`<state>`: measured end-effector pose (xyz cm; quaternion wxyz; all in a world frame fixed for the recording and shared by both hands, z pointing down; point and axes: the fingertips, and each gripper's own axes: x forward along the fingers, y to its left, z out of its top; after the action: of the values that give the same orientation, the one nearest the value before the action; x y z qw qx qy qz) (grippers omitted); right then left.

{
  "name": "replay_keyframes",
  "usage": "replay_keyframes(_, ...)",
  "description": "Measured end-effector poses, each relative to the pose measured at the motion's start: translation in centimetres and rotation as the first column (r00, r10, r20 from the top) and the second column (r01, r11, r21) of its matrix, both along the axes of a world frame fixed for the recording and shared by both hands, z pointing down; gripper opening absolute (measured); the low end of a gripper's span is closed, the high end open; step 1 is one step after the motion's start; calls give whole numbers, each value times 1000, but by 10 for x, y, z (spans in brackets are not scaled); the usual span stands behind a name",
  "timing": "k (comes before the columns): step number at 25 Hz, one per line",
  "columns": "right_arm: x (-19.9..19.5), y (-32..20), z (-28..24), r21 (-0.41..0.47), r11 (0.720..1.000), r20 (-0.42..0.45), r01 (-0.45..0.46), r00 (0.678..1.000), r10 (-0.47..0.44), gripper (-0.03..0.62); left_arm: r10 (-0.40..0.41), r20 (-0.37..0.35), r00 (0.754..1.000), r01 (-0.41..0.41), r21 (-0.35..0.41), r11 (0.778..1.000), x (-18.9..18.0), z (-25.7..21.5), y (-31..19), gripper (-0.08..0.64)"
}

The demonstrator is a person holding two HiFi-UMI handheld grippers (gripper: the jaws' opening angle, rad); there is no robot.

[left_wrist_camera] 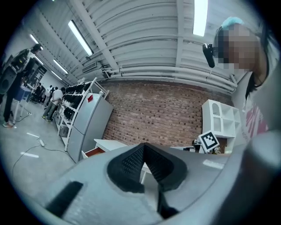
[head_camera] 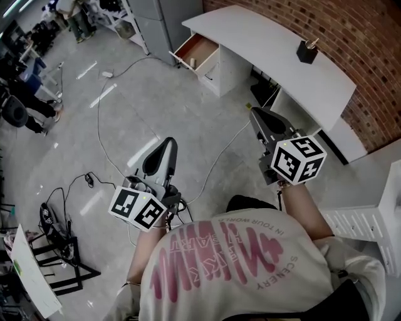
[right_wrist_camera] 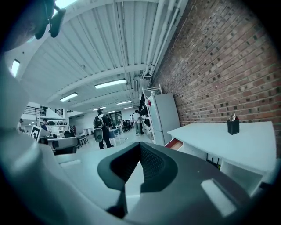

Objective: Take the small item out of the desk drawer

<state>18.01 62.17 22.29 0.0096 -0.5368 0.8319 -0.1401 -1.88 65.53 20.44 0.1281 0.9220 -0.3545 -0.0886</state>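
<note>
The white desk stands by the brick wall, far ahead of me. Its left drawer is pulled open, and a small pale item lies inside near the front. My left gripper is held over the floor, well short of the desk, shut with nothing in it. My right gripper hovers nearer the desk's front, also shut and empty. The left gripper view looks past the closed jaws to the open drawer. In the right gripper view the drawer shows beyond the closed jaws.
A black pen holder sits on the desk top. Cables trail over the grey floor. A grey cabinet stands left of the desk, a white shelf unit at my right, a black stand lower left. People stand far back.
</note>
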Motion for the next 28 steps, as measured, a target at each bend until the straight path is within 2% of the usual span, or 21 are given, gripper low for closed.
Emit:
replay_keyframes(2,-2,-4,8,-13,1000,3,8,1000,-8,13,-12,-11,1000,12,4,1000,-4,3,-3,3)
replay_keyframes(6,-3,-17,14,-26,999,-18,19,1000,-20,14,-47,15,999,47,-26,999,-9,15,-15,3)
replay_keyframes(11,-12,-52,7,44,998,-50,46,998,-44,14,-69,10,998,69,0,998,-10,13,-43,3)
replay_keyframes(13,-14,-70,4,65,995,-62,71,996,-67,40,-75,24,997,76,-3,997,-8,14,-59,3)
replay_keyframes(17,-12,-117,-3,72,989,-11,132,991,-132,83,-94,42,995,95,-17,995,3,14,-102,3)
replay_keyframes(23,6,-186,-12,111,978,-81,175,983,-166,9,-139,49,989,139,2,990,19,3,-166,3)
replay_keyframes(28,22,-240,-13,109,970,-84,217,974,-208,8,-168,47,985,169,-11,986,38,7,-215,5)
